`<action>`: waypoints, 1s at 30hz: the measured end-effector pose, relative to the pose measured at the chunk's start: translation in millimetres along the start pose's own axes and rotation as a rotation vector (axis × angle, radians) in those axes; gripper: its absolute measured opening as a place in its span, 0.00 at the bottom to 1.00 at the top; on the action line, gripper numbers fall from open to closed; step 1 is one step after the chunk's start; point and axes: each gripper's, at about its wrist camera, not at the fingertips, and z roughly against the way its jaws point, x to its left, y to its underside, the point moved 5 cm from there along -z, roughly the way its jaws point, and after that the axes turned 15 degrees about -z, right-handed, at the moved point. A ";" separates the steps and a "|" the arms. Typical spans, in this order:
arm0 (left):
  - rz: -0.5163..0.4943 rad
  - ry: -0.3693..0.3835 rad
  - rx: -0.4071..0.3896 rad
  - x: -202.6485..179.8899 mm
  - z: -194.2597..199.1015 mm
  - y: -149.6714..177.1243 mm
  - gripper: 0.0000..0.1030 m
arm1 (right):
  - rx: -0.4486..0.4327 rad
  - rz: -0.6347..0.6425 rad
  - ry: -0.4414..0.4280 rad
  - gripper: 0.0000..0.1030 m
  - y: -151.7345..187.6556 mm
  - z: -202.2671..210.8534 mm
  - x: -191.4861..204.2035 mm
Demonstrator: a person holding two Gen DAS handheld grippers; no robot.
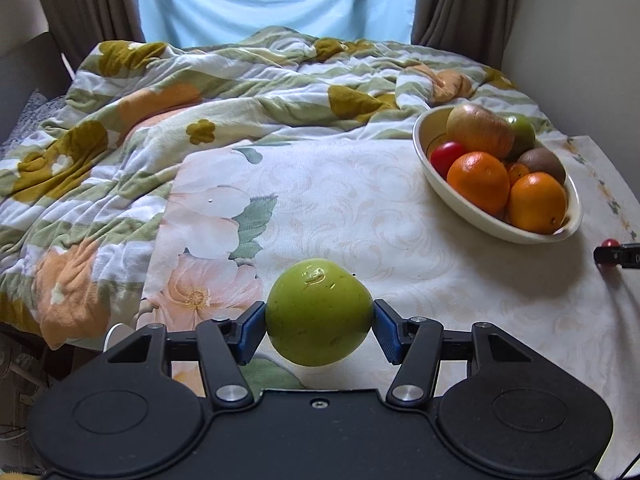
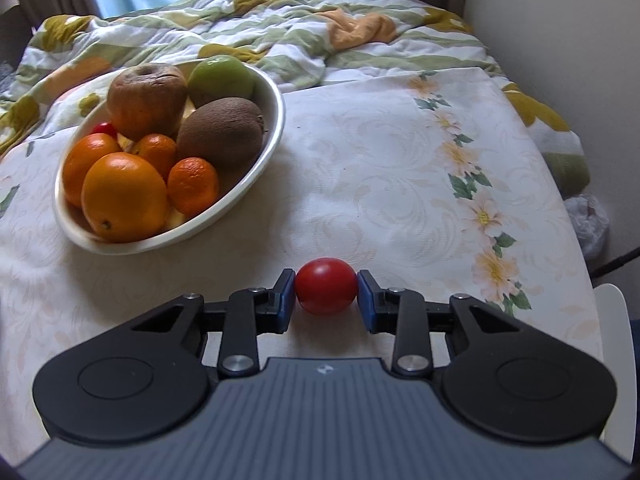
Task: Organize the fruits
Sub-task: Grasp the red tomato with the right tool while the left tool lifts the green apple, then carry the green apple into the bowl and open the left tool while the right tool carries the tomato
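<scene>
A green apple (image 1: pixel 318 312) sits between the blue pads of my left gripper (image 1: pixel 320 320), which is shut on it just above the floral tablecloth (image 1: pixel 360 208). My right gripper (image 2: pixel 326 289) is shut on a small red tomato (image 2: pixel 325 285) low over the cloth. A cream oval bowl (image 2: pixel 256 176) stands to the left in the right wrist view and holds oranges (image 2: pixel 124 196), a kiwi (image 2: pixel 220 132), a brownish apple (image 2: pixel 146 98) and a green apple (image 2: pixel 220 76). The same bowl (image 1: pixel 500 228) lies far right of my left gripper, and the right gripper's tip (image 1: pixel 618 255) shows at the edge.
A rumpled floral quilt (image 1: pixel 120 140) covers the bed behind and left of the table. Brown curtains (image 1: pixel 460 0) and a pale blue sheet hang at the back. A wall runs along the right, with a white plastic bag (image 2: pixel 588 220) below the table's right edge.
</scene>
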 end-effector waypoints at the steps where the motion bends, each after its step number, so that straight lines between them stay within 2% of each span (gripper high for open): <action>1: 0.011 -0.010 -0.005 -2.2 5.5 -0.8 0.59 | 0.001 0.007 -0.010 0.47 0.5 1.4 -0.1; 6: 0.058 -0.034 -0.041 -18.2 35.7 -6.5 0.60 | 0.007 0.054 -0.062 0.47 2.7 17.7 -0.8; 17: 0.085 -0.067 -0.145 -65.0 86.4 -35.9 0.60 | -0.056 0.139 -0.162 0.47 -9.7 76.4 -8.7; 23: 0.097 -0.068 -0.195 -80.5 97.3 -59.6 0.60 | -0.092 0.168 -0.213 0.47 -30.7 99.6 -9.7; 30: 0.066 -0.045 -0.223 -86.9 89.3 -93.1 0.60 | -0.139 0.222 -0.252 0.47 -57.5 111.2 0.7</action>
